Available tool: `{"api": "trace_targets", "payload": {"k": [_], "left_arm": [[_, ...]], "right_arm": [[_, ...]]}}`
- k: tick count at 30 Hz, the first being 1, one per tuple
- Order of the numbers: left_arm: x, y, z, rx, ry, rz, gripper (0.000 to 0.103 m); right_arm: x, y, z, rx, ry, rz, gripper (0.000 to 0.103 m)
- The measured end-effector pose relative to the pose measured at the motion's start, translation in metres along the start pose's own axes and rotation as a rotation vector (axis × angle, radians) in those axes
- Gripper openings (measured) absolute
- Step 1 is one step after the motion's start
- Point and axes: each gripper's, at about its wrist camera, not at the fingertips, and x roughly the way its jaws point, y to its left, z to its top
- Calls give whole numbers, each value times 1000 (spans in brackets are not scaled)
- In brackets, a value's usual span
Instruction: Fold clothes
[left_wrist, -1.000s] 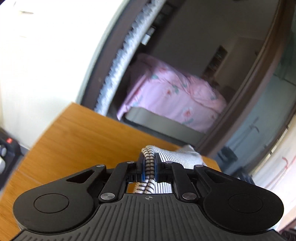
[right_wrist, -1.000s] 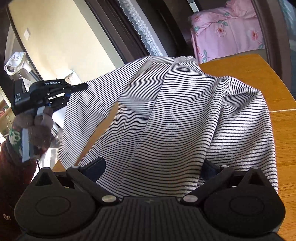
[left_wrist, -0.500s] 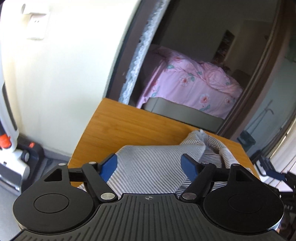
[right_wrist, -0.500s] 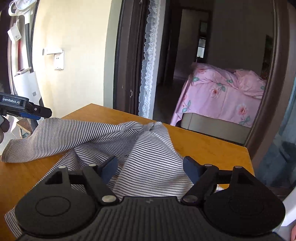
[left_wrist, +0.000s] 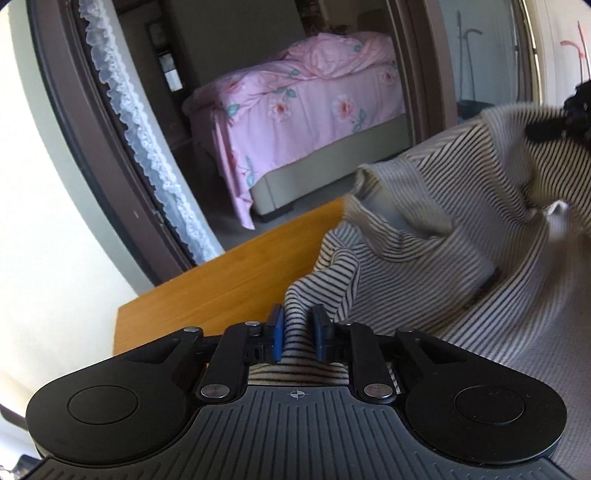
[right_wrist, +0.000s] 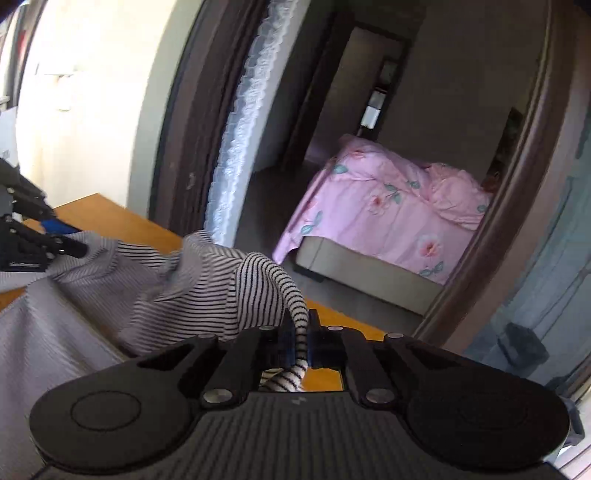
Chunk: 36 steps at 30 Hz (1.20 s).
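Observation:
A black-and-white striped shirt (left_wrist: 436, 236) is stretched above the wooden table (left_wrist: 229, 280). My left gripper (left_wrist: 298, 334) is shut on a bunched fold of the shirt. My right gripper (right_wrist: 298, 336) is shut on another rolled edge of the striped shirt (right_wrist: 207, 284). In the right wrist view the left gripper (right_wrist: 33, 236) shows at the far left, holding the cloth. In the left wrist view the right gripper (left_wrist: 561, 114) is a dark blur at the upper right, on the far end of the shirt.
The table's far edge (right_wrist: 122, 218) faces a dark door frame with a lace curtain (right_wrist: 240, 122). Beyond it stands a bed with a pink floral cover (left_wrist: 306, 96). A pale wall (right_wrist: 85, 92) lies to the left.
Half a second ago both grippers were open over the shirt lying on the table. Now each has closed on a part of the shirt and the cloth is raised between them.

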Motion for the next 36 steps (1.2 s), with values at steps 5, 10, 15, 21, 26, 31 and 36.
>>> {"api": "trace_targets", "payload": {"k": [5,10,15,21,26,31,36], "left_arm": [[28,1,5,32,25,59,5],[20,-16,15,33,-2,-37,15],[11,-32,24,35,-29,-133,85],[24,-47,30,2,0,-247,86],[18,-34,14,58,28,-294,63],[2,-20,-2,94,45,-298,29],[-13,-11,-9,70,42,-324,83]], "right_arm": [[62,-32,-24,83,104,-86,5],[91,-35,-42,97,159,-74,6],[81,-26,-49,109,135,-41,11],[43,14,-58,3,83,89,8],[2,29,-57,-28,33,233,6],[-25,4,-25,43,-61,230,5],[-6,4,-23,19,-16,164,7]]}}
